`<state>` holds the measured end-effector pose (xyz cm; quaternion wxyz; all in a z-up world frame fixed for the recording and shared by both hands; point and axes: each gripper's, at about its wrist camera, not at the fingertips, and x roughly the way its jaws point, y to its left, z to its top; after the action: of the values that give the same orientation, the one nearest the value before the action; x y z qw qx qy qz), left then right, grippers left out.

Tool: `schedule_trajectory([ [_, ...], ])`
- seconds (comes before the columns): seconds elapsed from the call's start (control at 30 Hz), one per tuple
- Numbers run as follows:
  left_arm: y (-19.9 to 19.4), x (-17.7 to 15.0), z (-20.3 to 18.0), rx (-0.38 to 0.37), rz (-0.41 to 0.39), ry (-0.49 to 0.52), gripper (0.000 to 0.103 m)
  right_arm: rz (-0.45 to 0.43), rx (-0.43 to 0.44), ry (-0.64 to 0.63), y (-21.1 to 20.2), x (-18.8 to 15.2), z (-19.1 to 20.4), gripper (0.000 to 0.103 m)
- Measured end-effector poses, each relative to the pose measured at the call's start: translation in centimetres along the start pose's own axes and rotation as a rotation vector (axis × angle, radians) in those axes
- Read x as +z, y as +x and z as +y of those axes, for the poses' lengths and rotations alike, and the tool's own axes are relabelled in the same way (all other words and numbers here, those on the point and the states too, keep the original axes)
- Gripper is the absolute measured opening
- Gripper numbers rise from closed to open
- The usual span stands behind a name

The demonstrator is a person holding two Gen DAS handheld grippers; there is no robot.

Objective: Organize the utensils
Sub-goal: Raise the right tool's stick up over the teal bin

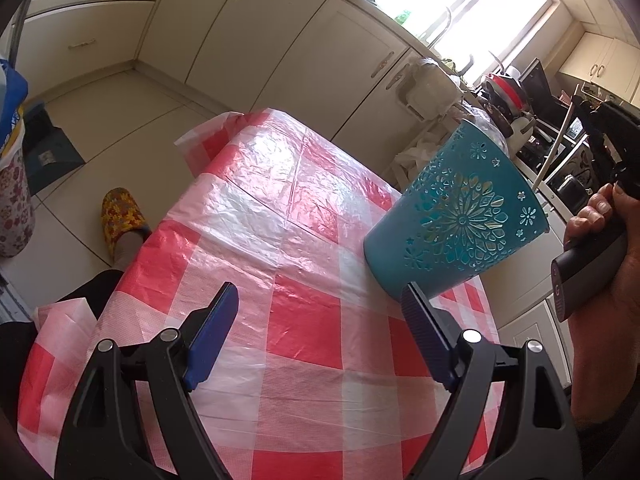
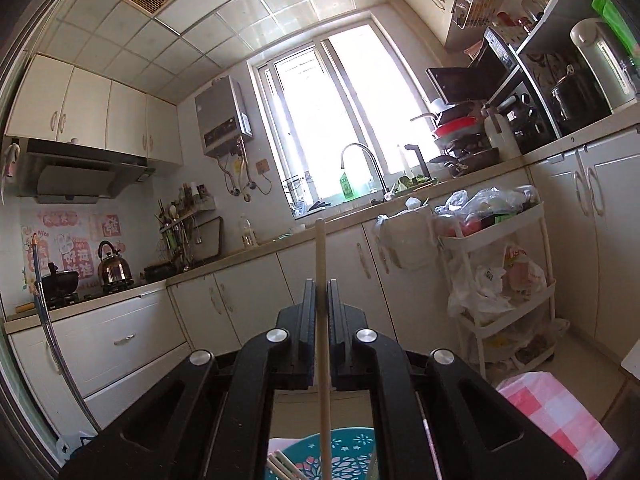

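One pale wooden chopstick [image 2: 322, 300] clamped in right gripper [image 2: 321, 292] jaws above perforated teal plastic cup [image 1: 456, 216] — set on crinkled red-checked worktop [image 1: 304, 320]; left gripper [image 1: 320, 300] jaws held apart.

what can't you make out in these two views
- Left wrist view: the inside of the teal holder, hidden by its own wall.
- Left wrist view: the right gripper's jaws, cut off by the frame edge.
- Right wrist view: the lower end of the chopstick, cut off by the bottom edge.

Glossy crinkled plastic tablecloth [image 1: 280, 208], matt teal plastic holder [image 1: 456, 216], pale smooth wooden chopstick [image 2: 322, 320].
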<state>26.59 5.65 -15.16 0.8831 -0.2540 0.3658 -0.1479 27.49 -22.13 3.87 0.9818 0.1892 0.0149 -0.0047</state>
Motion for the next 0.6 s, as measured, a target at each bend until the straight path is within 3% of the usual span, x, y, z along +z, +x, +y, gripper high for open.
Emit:
schedule_trajectory([
  [0.6, 0.2, 0.0, 0.0, 0.035, 0.007, 0.000, 0.080, 0.134, 0.012, -0.066, -0.8, -3.6, 0.4, 0.007],
])
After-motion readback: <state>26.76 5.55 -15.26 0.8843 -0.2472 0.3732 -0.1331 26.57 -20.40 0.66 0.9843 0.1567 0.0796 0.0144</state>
